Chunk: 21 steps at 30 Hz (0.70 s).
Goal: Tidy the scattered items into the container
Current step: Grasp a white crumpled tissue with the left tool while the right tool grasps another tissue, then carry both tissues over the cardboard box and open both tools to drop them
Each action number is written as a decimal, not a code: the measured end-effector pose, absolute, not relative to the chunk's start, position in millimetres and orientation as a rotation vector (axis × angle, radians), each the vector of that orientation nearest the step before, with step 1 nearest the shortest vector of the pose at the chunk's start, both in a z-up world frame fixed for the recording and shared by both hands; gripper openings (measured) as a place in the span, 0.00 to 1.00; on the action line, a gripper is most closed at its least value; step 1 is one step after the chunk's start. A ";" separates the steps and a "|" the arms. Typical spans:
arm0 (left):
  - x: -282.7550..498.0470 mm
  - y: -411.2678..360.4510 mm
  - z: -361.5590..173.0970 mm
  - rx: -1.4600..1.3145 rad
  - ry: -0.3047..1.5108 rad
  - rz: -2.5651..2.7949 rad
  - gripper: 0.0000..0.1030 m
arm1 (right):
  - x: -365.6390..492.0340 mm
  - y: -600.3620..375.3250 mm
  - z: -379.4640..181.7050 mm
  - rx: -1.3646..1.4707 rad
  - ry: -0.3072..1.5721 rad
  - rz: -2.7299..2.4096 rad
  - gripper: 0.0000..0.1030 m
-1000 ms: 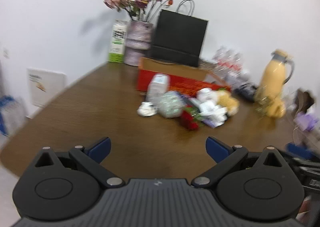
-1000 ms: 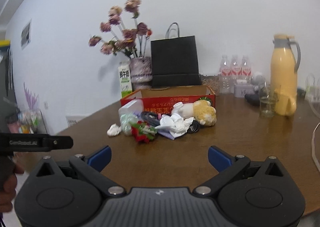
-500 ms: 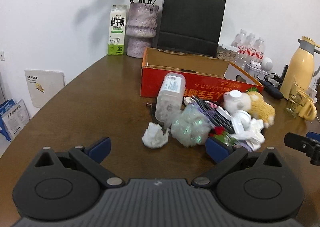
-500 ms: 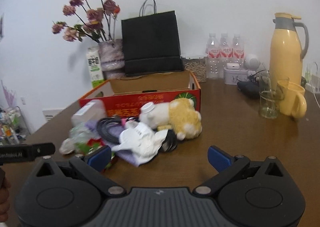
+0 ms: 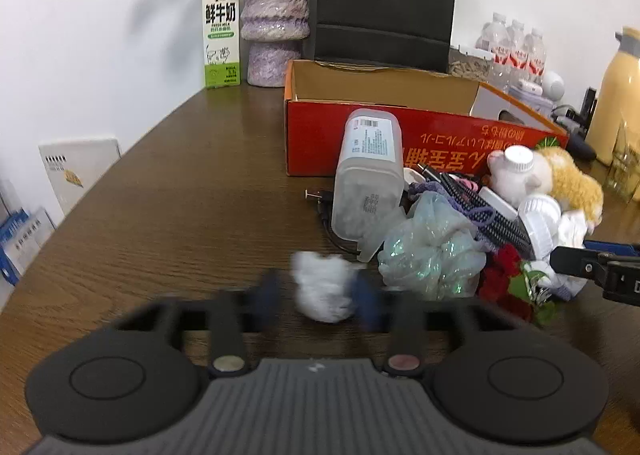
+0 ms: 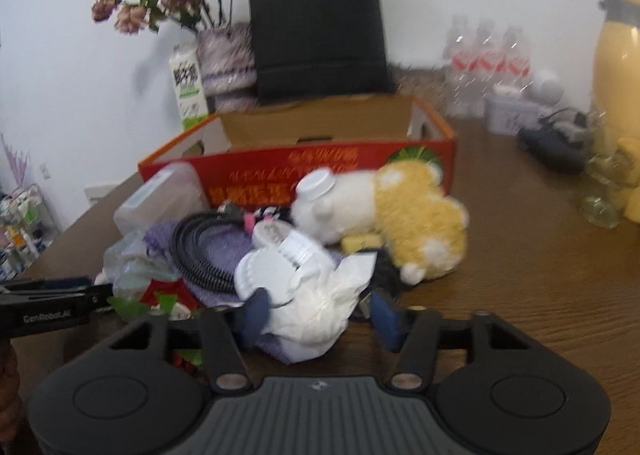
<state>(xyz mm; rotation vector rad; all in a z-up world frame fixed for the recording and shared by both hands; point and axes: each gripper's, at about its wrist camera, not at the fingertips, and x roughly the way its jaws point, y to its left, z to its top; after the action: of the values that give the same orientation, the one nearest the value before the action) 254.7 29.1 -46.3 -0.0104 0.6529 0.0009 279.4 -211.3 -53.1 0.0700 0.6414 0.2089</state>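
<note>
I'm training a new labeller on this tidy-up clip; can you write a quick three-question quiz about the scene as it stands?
1. True or false: the red cardboard box already holds the yellow-and-white plush toy.
2. What sits between the left hand-held gripper fingers?
A. crumpled white tissue wad
B. milk carton
C. glass cup
3. Fill in: the clear plastic jar leans against the ____.

Key: 1 false; the toy lies on the brown wooden table in front of the box. 2 A. 3 red box.
</note>
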 end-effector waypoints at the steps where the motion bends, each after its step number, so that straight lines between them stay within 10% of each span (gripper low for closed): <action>1: 253.3 28.3 -45.5 -0.010 0.648 0.001 0.19 | 279.6 -208.5 -54.8 0.055 0.642 0.206 0.30; 5: 236.5 25.9 -40.4 0.002 0.641 0.021 0.18 | 265.4 -210.3 -50.8 0.045 0.611 0.197 0.15; 21: 155.2 17.5 1.7 -0.052 0.574 -0.030 0.18 | 163.8 -230.2 -30.0 0.063 0.551 0.237 0.14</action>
<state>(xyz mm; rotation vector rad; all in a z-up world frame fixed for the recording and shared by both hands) 155.2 17.5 1.7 -0.0516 0.5740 -0.0303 163.8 -230.2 -30.0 0.0634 0.5507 0.2371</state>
